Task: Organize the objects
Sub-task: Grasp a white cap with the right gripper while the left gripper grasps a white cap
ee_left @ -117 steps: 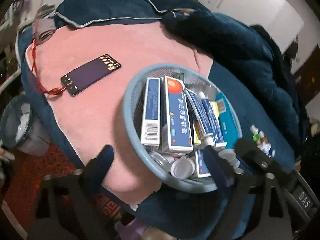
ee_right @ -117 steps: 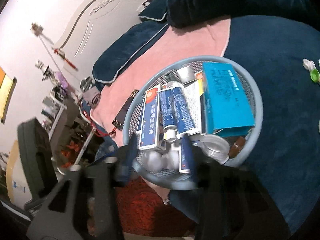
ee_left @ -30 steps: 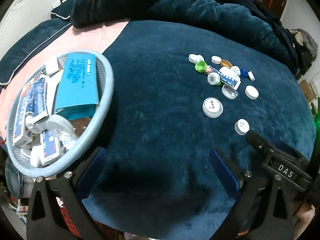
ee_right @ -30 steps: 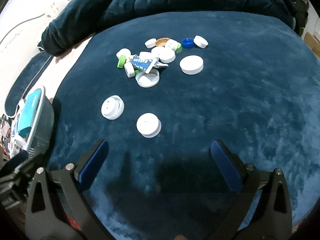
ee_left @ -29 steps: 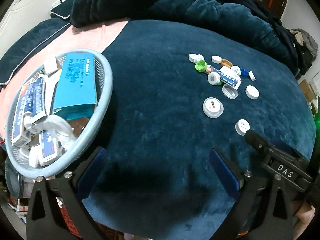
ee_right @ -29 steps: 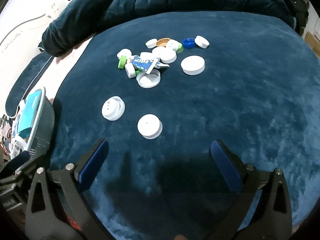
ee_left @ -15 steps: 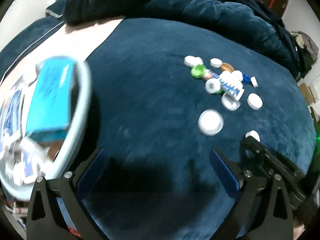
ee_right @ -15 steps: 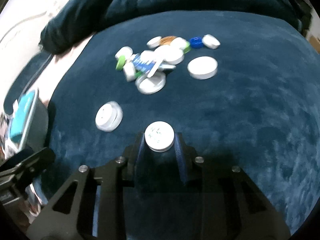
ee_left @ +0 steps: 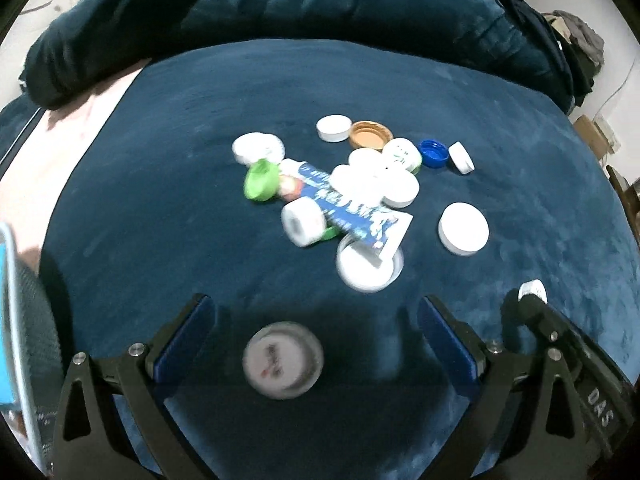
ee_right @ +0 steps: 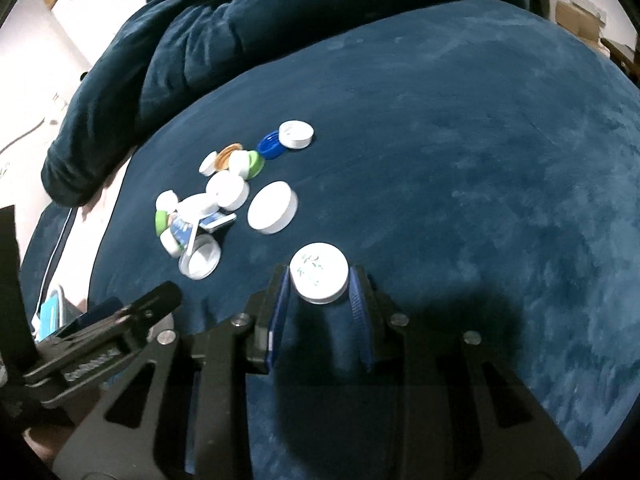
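My right gripper [ee_right: 319, 278] is shut on a white cap with a green print [ee_right: 319, 278], held at the blue velvet bed cover [ee_right: 480, 160]. My left gripper [ee_left: 316, 344] is open, its blue pads either side of a blurred white cap [ee_left: 283, 365] lying between the jaws. A pile of several loose caps, white, green [ee_left: 261, 180], orange [ee_left: 370, 135] and blue [ee_left: 433, 153], lies ahead with a blue-and-white tube [ee_left: 348, 204] among them. The pile also shows in the right wrist view [ee_right: 224, 192]. The right gripper's tip shows in the left wrist view [ee_left: 532, 300].
The rim of a grey mesh basket [ee_left: 16, 280] with a blue box in it stands at the far left. A rumpled dark blue blanket [ee_left: 320, 20] lies behind the pile. A pink sheet [ee_left: 60, 128] shows at the left. The left gripper's body shows in the right wrist view [ee_right: 100, 344].
My right gripper closed on the white printed cap and holds it. My left gripper swung right from the basket and moved forward over the other lone white cap.
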A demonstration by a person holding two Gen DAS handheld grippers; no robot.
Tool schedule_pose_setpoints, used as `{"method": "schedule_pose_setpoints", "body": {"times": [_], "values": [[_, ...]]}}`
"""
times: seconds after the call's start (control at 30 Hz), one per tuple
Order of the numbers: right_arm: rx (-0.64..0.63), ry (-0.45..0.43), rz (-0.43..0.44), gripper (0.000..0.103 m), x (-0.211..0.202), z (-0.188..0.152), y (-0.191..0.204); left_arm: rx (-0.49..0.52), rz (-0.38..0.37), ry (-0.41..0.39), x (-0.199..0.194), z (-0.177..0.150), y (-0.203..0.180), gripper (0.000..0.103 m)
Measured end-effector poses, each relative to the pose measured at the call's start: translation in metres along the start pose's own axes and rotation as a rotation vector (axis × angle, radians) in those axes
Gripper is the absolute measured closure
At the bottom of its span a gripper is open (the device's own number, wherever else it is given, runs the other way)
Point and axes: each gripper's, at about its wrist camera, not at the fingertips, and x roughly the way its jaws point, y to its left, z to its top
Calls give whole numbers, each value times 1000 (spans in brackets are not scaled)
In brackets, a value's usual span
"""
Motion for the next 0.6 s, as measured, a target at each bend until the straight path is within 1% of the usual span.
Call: {"method": "schedule_pose_setpoints", "body": {"times": [0.07,0.13,0.23,0.27,0.3,0.33,0.37,0.6], "values": [[4,3,4,71,4,2,0,4,-8,6,8,5,-5,3],[-7,7,7,71,7,4,4,6,-14,14,16,8,-9,6],[-33,6,5,71,9,6,8,10,-17,39,29,11,-14,15],[-39,7,5,71,10,6,9,17,-22,44,34,11,-14,25],[-42,9,5,71,11,6,9,26,-20,41,35,11,-15,44],[-40,11,4,71,11,5,8,38,-17,31,35,10,-15,59],[-36,11,3,71,11,5,6,49,-17,19,34,10,-16,62],[-24,15,6,70,9,4,6,46,-38,8,5,-5,-8,62]]}}
